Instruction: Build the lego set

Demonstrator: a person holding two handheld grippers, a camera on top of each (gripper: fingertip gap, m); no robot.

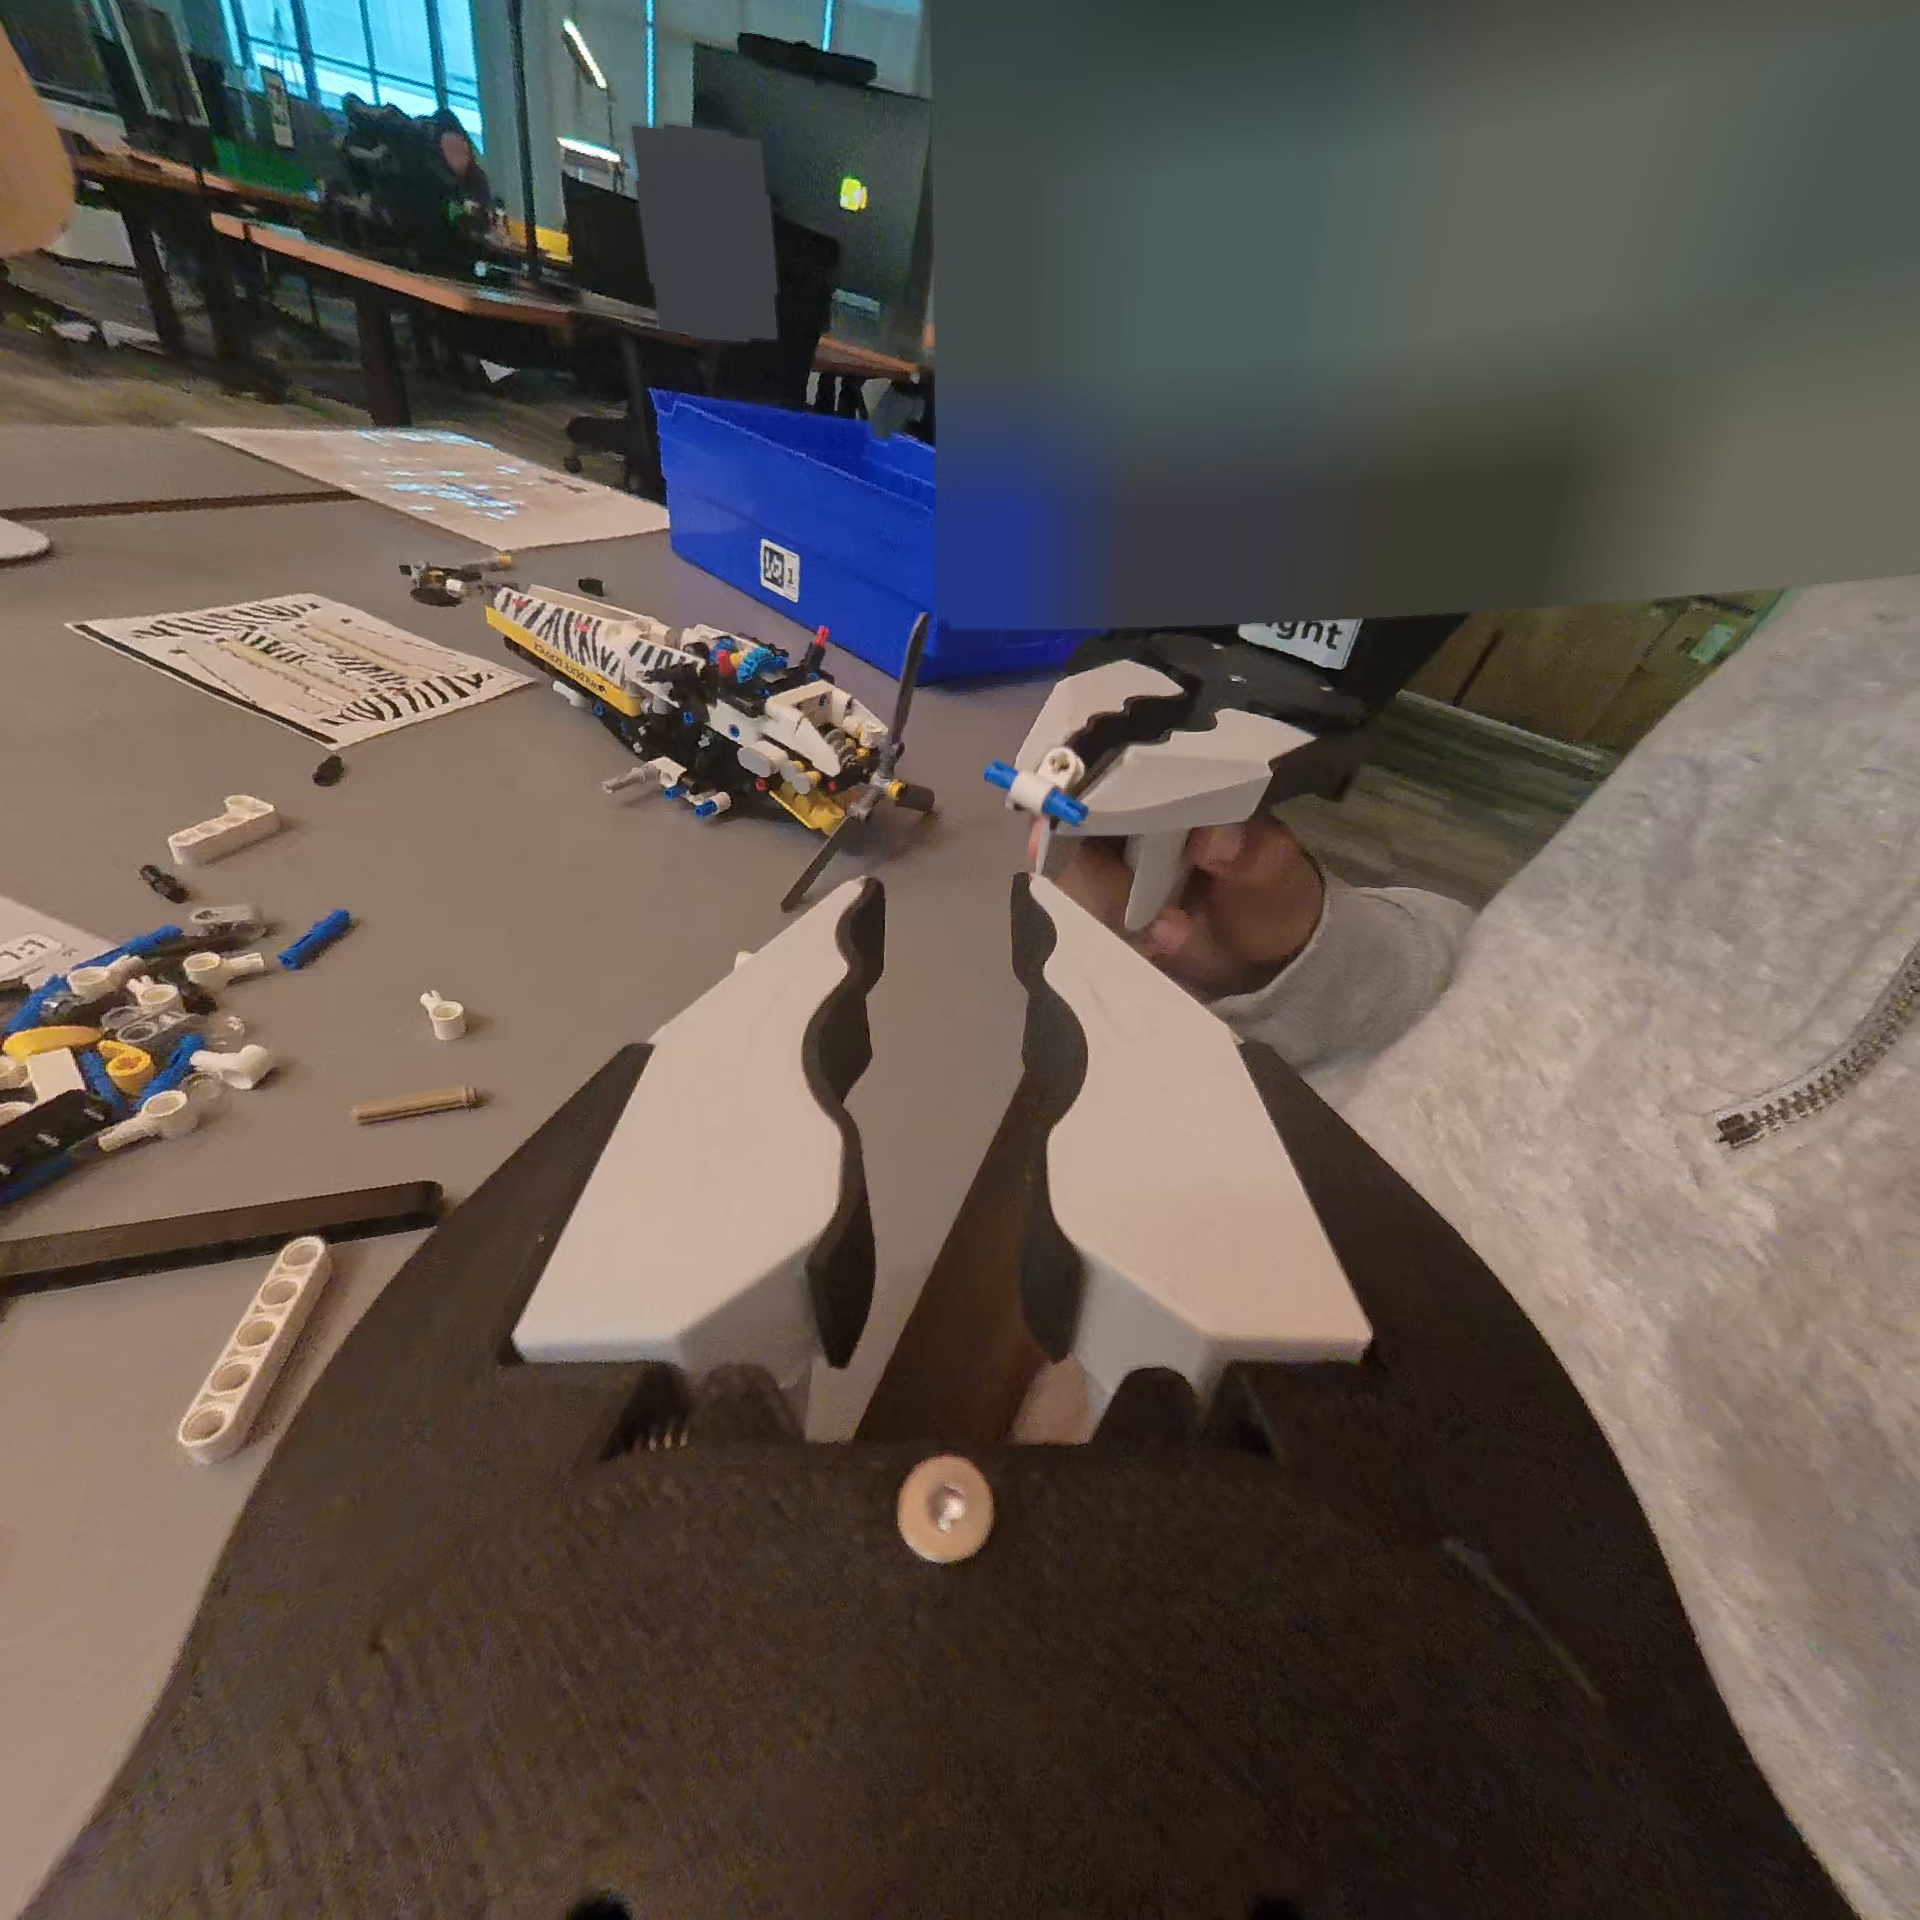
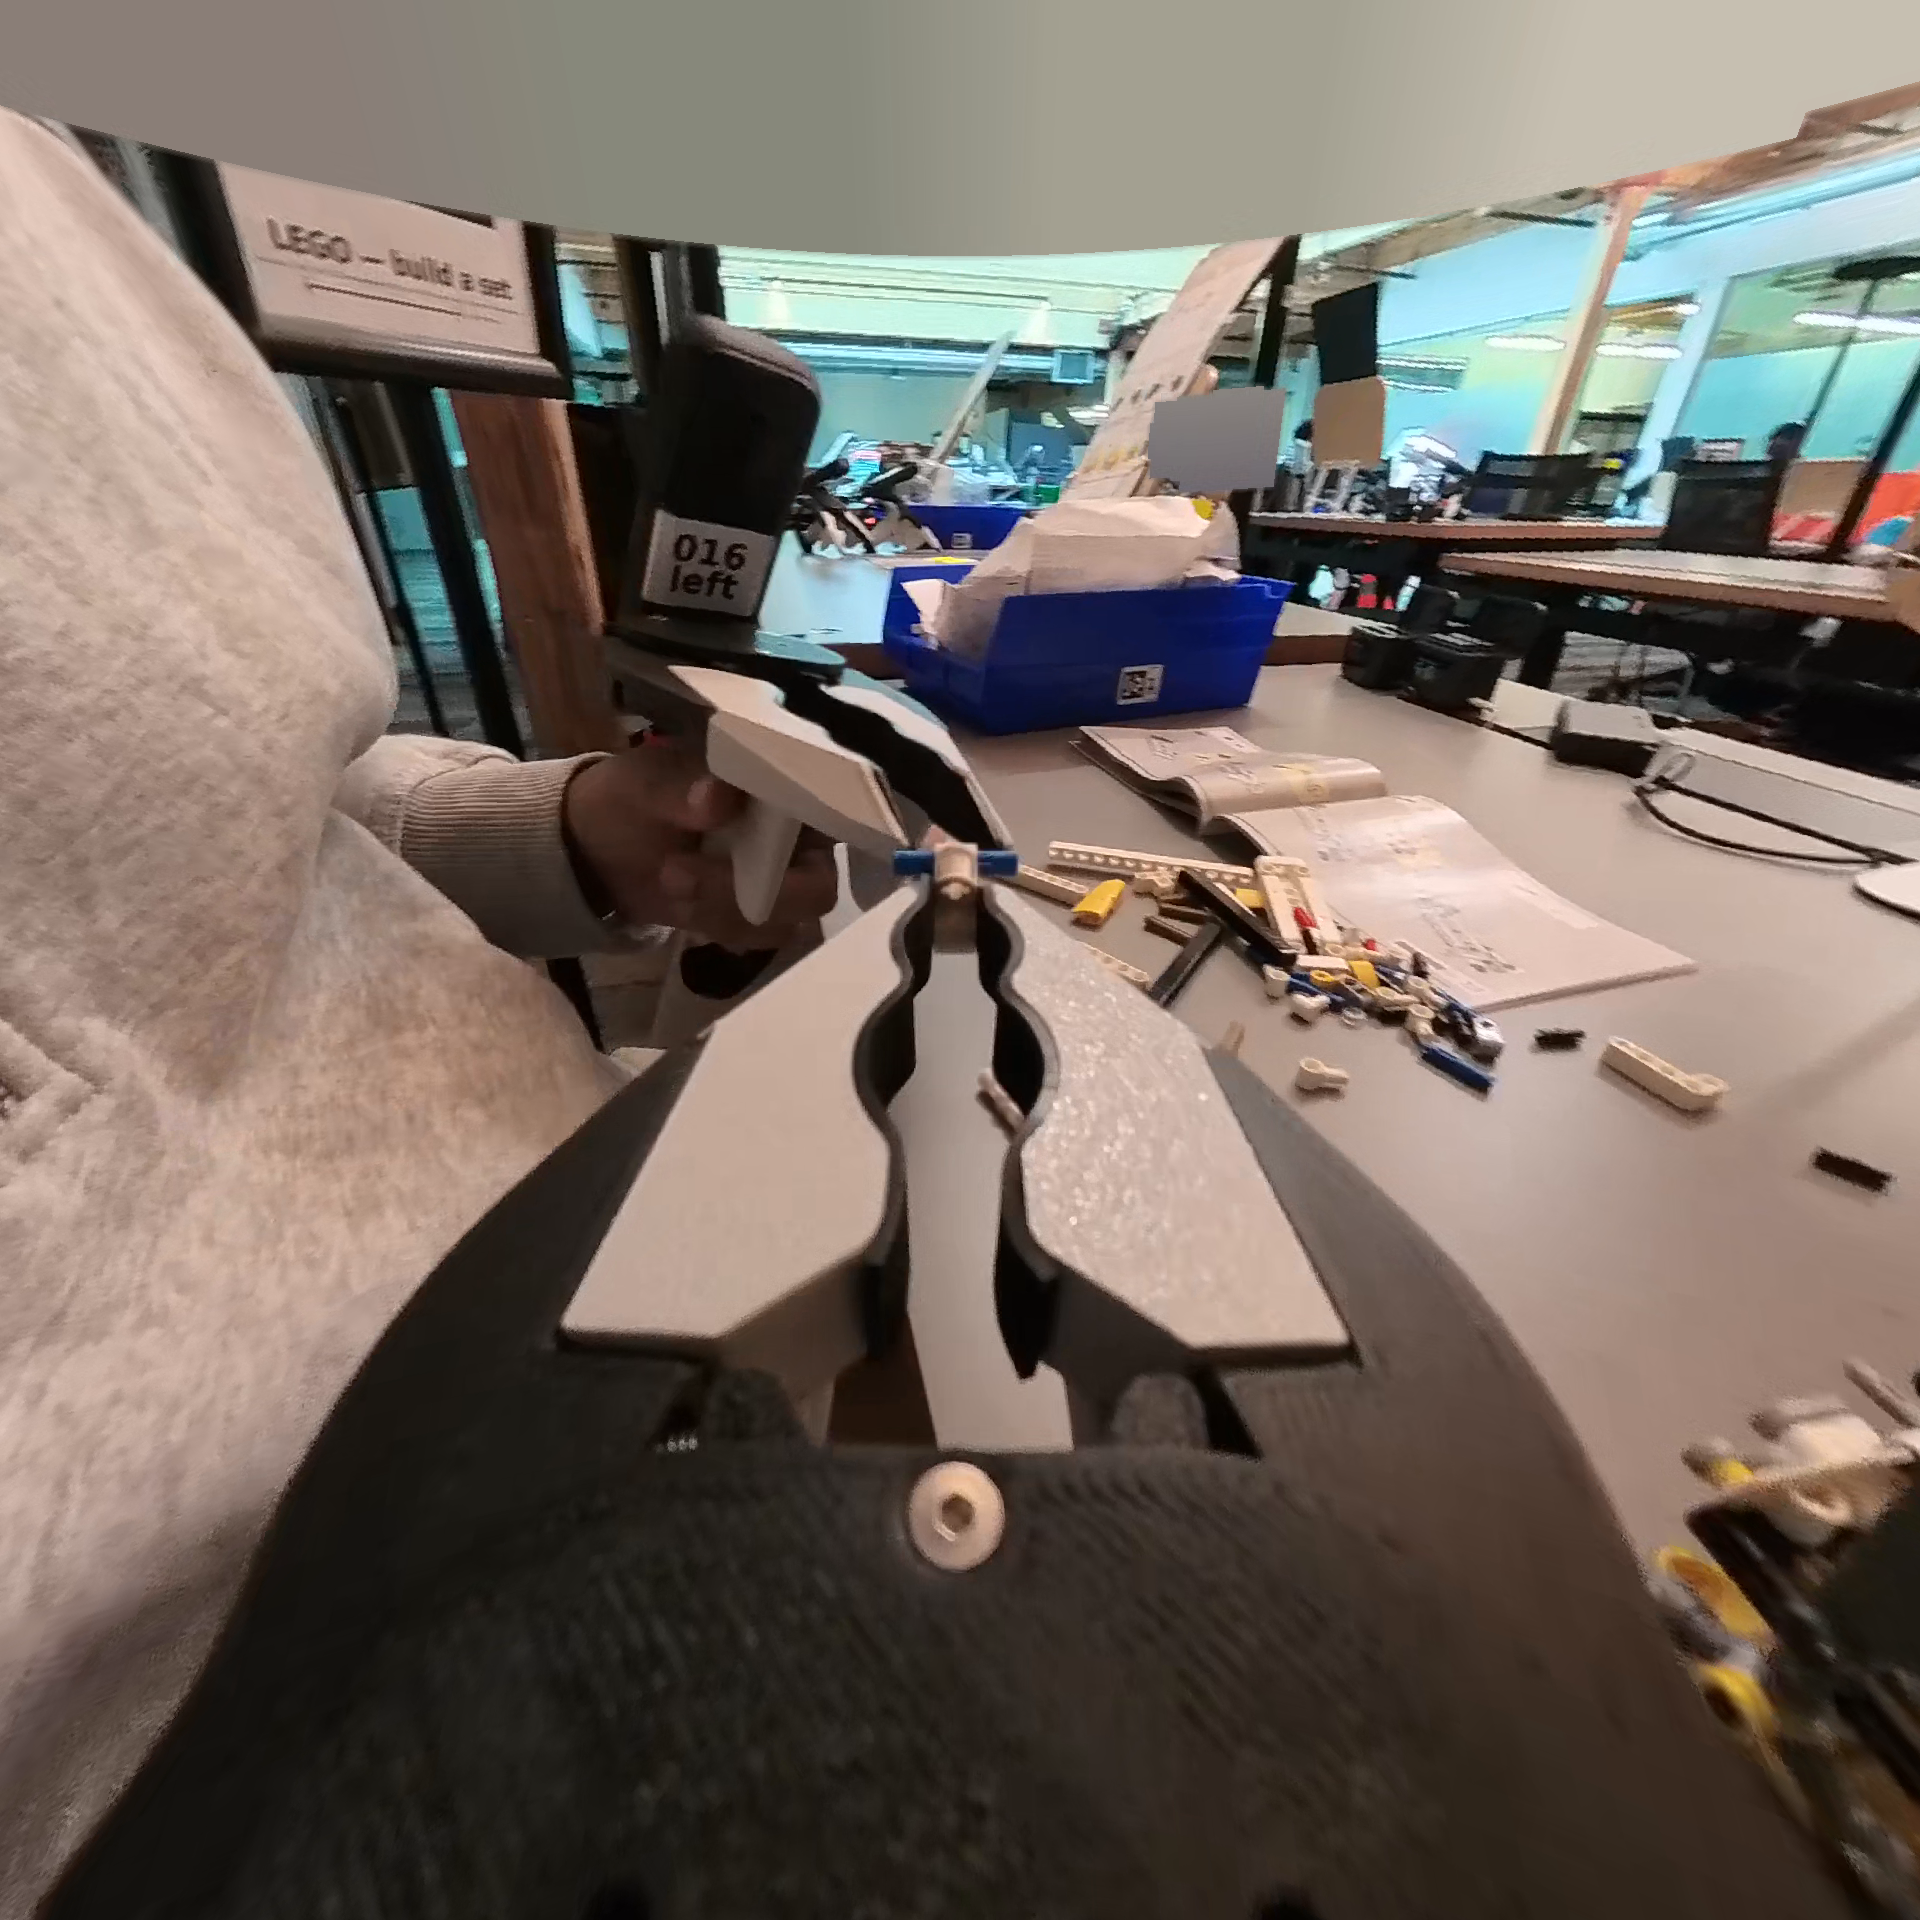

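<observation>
My right gripper (image 2: pixel 956 899) is shut on a small white connector with a blue pin through it (image 2: pixel 954 864), held in the air above the table's near edge. It also shows in the left wrist view (image 1: pixel 1042 798) with the connector (image 1: pixel 1060 771) at its tips. My left gripper (image 1: pixel 948 894) is open and empty, its tips just below and in front of the right gripper. The zebra-striped lego plane (image 1: pixel 727 707) with a black propeller lies on the grey table (image 1: pixel 540 914) to the left of both. It is a blur at the right wrist view's lower right (image 2: pixel 1818 1558).
A pile of loose lego parts (image 1: pixel 104 1039) lies at the left, with a white beam (image 1: pixel 255 1351), a long black beam (image 1: pixel 208 1236) and a tan axle (image 1: pixel 416 1107). A sticker sheet (image 1: pixel 301 665), an open instruction booklet (image 2: pixel 1403 883) and a blue bin (image 1: pixel 810 520) lie farther back. The zebra-striped lego plane (image 1: pixel 727 707) is about 20 cm from both grippers' fingertips.
</observation>
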